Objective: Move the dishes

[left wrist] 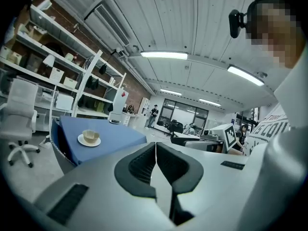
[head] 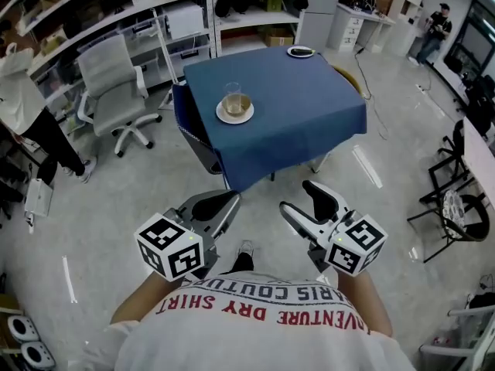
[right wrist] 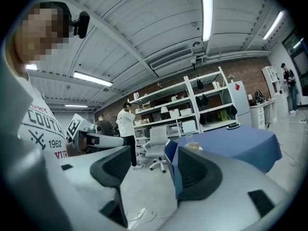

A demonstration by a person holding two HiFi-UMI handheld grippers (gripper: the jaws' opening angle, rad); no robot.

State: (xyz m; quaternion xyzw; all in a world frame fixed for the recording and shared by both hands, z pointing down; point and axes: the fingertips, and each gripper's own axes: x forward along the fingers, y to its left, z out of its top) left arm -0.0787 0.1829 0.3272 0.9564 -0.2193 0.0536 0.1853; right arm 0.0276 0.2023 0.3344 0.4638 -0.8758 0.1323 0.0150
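Task not started: glass cup (head: 235, 99) on white saucer (head: 234, 117) sits left-of-ctr on blue-cloth bench (head: 309, 122); dark dish (head: 300, 52) at far edge. Left tool (head: 223, 205) jaws together, empty; right tool (head: 300, 198) jaws wide apart, empty. Both well short of bench; approach, grasp and relocation still req'd.

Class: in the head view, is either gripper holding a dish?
No: left gripper and right gripper are empty; the cup stands on its saucer.
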